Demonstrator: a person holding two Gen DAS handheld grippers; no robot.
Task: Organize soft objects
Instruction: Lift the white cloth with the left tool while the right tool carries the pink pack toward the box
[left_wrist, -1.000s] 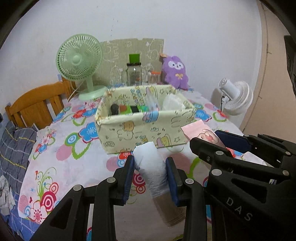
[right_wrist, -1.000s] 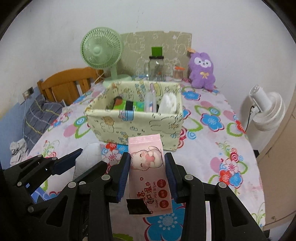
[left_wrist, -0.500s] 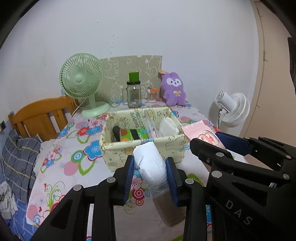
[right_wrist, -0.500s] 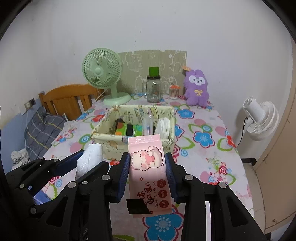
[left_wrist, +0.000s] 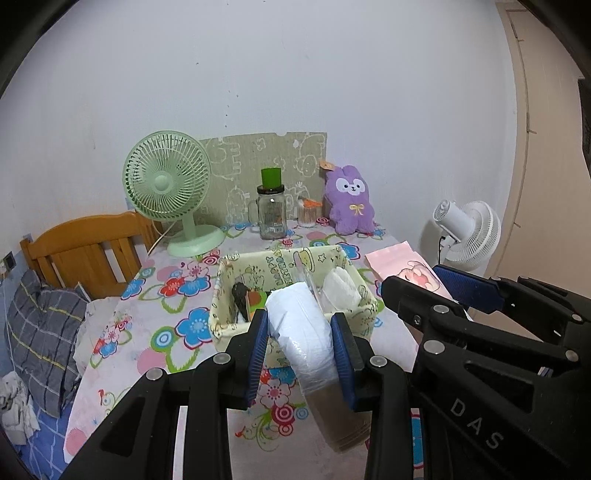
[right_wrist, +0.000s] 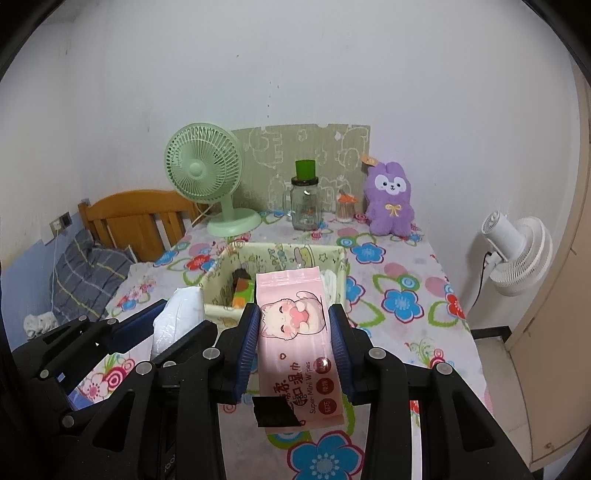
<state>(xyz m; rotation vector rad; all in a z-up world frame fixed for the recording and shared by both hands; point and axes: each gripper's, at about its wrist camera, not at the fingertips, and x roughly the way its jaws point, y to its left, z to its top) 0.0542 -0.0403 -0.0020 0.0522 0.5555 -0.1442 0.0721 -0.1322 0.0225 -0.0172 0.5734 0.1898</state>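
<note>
My left gripper (left_wrist: 300, 334) is shut on a white plastic-wrapped tissue pack (left_wrist: 301, 332), held in the air in front of the cream cartoon-print storage box (left_wrist: 354, 269). The right gripper (right_wrist: 293, 326) is shut on a pink wet-wipes pack (right_wrist: 293, 332) with a cartoon cat, also lifted just short of the same box (right_wrist: 328, 258). The two grippers hang side by side, the right gripper's black frame (left_wrist: 480, 332) filling the left wrist view's right side. The box holds a white soft pack (left_wrist: 341, 288), a green item and a dark item.
On the floral tablecloth (right_wrist: 402, 295) behind the box stand a green desk fan (right_wrist: 207, 177), a glass jar with a green lid (right_wrist: 304, 203), a small swab jar and a purple plush rabbit (right_wrist: 389, 201). A white fan (right_wrist: 517, 254) stands right of the table, a wooden headboard (right_wrist: 136, 218) left.
Both grippers have risen with their packs still held. The box now sits lower and farther in both views, and its inside shows more.
</note>
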